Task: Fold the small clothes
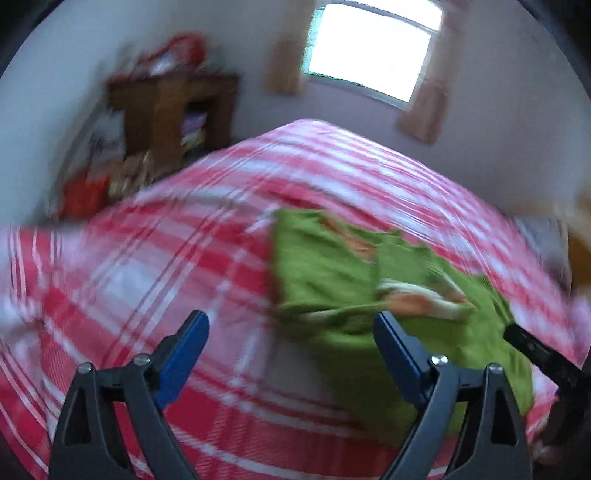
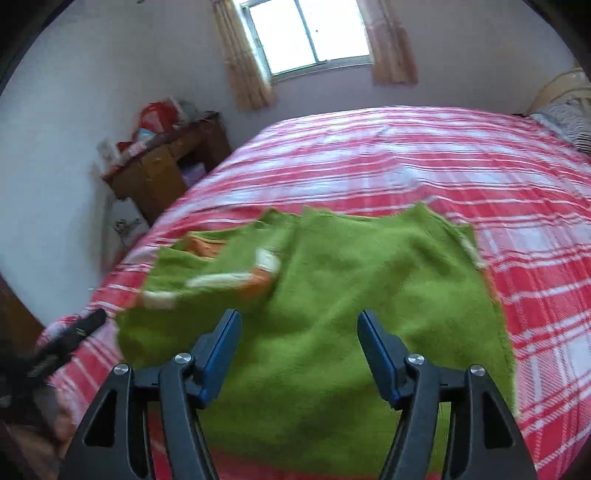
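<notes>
A small green knitted garment (image 2: 351, 280) with white and orange trim lies partly folded on the red-and-white checked bedspread (image 2: 443, 166). In the left wrist view, which is blurred, the green garment (image 1: 325, 273) lies to the right of centre. My left gripper (image 1: 291, 328) stands wide open over the bedspread (image 1: 129, 277) at the garment's left edge, with nothing between its blue pads. My right gripper (image 2: 299, 325) hovers open just above the garment's near half, and its pads are off the cloth. A dark finger of the other gripper shows at each view's edge.
A wooden cabinet (image 2: 166, 166) piled with red bags stands against the wall left of the bed. A curtained window (image 2: 310, 33) is on the far wall. A striped pillow (image 2: 569, 122) lies at the far right of the bed. A hand (image 2: 44, 421) shows at the lower left.
</notes>
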A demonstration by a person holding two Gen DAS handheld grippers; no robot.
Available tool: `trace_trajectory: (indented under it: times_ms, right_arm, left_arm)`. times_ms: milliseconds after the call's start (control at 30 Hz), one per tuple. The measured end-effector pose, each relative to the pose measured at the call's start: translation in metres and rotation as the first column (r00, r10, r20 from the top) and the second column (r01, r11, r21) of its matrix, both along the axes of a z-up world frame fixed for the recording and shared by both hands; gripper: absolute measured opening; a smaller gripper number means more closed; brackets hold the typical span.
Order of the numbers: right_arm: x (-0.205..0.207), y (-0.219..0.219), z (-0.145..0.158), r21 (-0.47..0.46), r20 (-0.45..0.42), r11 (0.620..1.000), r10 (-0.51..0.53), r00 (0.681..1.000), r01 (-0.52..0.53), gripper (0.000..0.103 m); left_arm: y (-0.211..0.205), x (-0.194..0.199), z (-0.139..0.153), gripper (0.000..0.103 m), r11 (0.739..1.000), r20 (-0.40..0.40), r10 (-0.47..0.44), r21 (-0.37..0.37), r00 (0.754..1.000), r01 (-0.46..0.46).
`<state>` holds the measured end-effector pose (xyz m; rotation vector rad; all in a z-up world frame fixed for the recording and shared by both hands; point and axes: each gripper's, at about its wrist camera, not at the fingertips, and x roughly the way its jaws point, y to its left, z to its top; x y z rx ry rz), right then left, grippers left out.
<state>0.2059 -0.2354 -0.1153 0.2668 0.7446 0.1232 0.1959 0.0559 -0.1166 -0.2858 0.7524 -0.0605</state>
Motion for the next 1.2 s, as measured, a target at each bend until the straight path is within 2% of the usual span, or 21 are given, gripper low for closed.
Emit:
trace_trajectory:
  times_ms: [67, 133, 233, 333, 467, 500, 533, 567, 600, 667, 700, 733, 767, 833, 900, 933, 1000, 1067, 1100, 1167, 1200]
  right_arm:
    - [0.012, -0.001, -0.004, 0.081, -0.02, 0.997, 0.001, 1.0, 0.001, 0.066]
    - [0.028, -0.006, -0.009, 0.141, -0.025, 0.99, -0.024, 0.999, 0.028, 0.066]
    - [0.06, -0.008, -0.013, 0.207, -0.049, 0.978, -0.021, 0.999, 0.031, 0.066]
    - [0.086, -0.003, -0.024, 0.228, -0.114, 0.973, -0.001, 0.993, 0.027, 0.066]
    - [0.102, 0.006, -0.04, 0.249, -0.165, 0.968, 0.026, 0.986, 0.016, 0.066]
    - [0.104, 0.009, -0.041, 0.252, -0.167, 0.968, 0.035, 0.985, 0.009, 0.063]
    - [0.106, 0.012, -0.042, 0.249, -0.169, 0.968, 0.049, 0.984, -0.006, 0.043]
    - [0.108, 0.017, -0.043, 0.238, -0.177, 0.971, 0.075, 0.981, -0.031, 0.031]
    - [0.109, 0.022, -0.043, 0.22, -0.182, 0.974, 0.091, 0.979, -0.049, 0.011]
    - [0.108, 0.025, -0.039, 0.212, -0.158, 0.974, 0.111, 0.981, -0.077, 0.009]
    - [0.106, 0.027, -0.035, 0.22, -0.131, 0.97, 0.131, 0.983, -0.1, 0.009]
    - [0.104, 0.027, -0.032, 0.226, -0.113, 0.968, 0.14, 0.984, -0.112, 0.009]
    - [0.102, 0.026, -0.029, 0.233, -0.097, 0.965, 0.142, 0.985, -0.116, 0.009]
    - [0.098, 0.02, -0.027, 0.258, -0.081, 0.96, 0.136, 0.987, -0.111, 0.009]
    - [0.095, 0.012, -0.027, 0.28, -0.075, 0.954, 0.129, 0.989, -0.103, 0.009]
    - [0.091, 0.007, -0.027, 0.288, -0.07, 0.952, 0.126, 0.99, -0.1, 0.009]
    - [0.083, -0.003, -0.028, 0.315, -0.042, 0.944, 0.123, 0.992, -0.104, 0.009]
    - [0.075, -0.013, -0.029, 0.341, -0.017, 0.935, 0.115, 0.993, -0.103, 0.009]
    - [0.07, -0.019, -0.031, 0.356, -0.005, 0.929, 0.106, 0.994, -0.097, 0.009]
    - [0.062, -0.031, -0.036, 0.375, 0.002, 0.924, 0.086, 0.996, -0.081, 0.009]
    - [0.059, -0.039, -0.043, 0.388, -0.005, 0.919, 0.076, 0.997, -0.068, 0.009]
  left_arm:
    - [0.024, 0.004, -0.013, 0.093, 0.996, -0.039, 0.046, -0.079, 0.998, -0.049]
    - [0.034, 0.006, -0.016, 0.093, 0.991, -0.042, 0.047, -0.125, 0.998, -0.052]
    - [0.03, 0.01, -0.014, 0.093, 0.987, -0.03, -0.033, -0.158, 0.999, 0.028]
    - [0.021, 0.017, -0.022, 0.093, 0.984, -0.054, -0.068, -0.168, 0.996, 0.058]
    - [0.031, 0.034, -0.038, 0.095, 0.946, -0.102, -0.044, -0.324, 0.994, 0.008]
    - [0.03, 0.041, -0.038, 0.097, 0.938, -0.092, -0.033, -0.346, 0.995, -0.001]
    - [0.028, 0.047, -0.037, 0.1, 0.934, -0.083, -0.037, -0.357, 0.996, 0.005]
    - [0.026, 0.056, -0.037, 0.1, 0.928, -0.083, -0.052, -0.373, 0.995, 0.017]
    - [0.024, 0.064, -0.037, 0.1, 0.916, -0.091, -0.062, -0.4, 0.994, 0.021]
    - [0.019, 0.079, -0.041, 0.099, 0.892, -0.104, -0.085, -0.452, 0.991, 0.028]
    - [0.014, 0.084, -0.041, 0.097, 0.899, -0.11, -0.087, -0.437, 0.99, 0.031]
    - [0.006, 0.087, -0.039, 0.087, 0.911, -0.106, -0.089, -0.411, 0.99, 0.038]
    - [-0.005, 0.091, -0.038, 0.064, 0.913, -0.101, -0.124, -0.402, 0.987, 0.073]
    - [-0.021, 0.093, -0.037, 0.053, 0.926, -0.107, -0.144, -0.366, 0.984, 0.096]
    - [-0.035, 0.088, -0.027, 0.031, 0.951, -0.057, -0.139, -0.285, 0.989, 0.117]
    - [-0.041, 0.085, -0.023, 0.013, 0.952, -0.04, -0.152, -0.274, 0.988, 0.136]
    - [-0.056, 0.079, -0.005, 0.015, 0.939, 0.023, -0.212, -0.272, 0.977, 0.21]
    - [-0.084, 0.069, 0.019, 0.015, 0.939, 0.091, -0.283, -0.174, 0.955, 0.295]
    - [-0.094, 0.063, 0.025, 0.014, 0.929, 0.107, -0.328, -0.145, 0.938, 0.341]
    - [-0.129, 0.06, 0.031, 0.014, 0.882, 0.1, -0.454, -0.092, 0.886, 0.462]
    - [-0.15, 0.061, 0.027, 0.014, 0.842, 0.071, -0.529, -0.082, 0.846, 0.533]
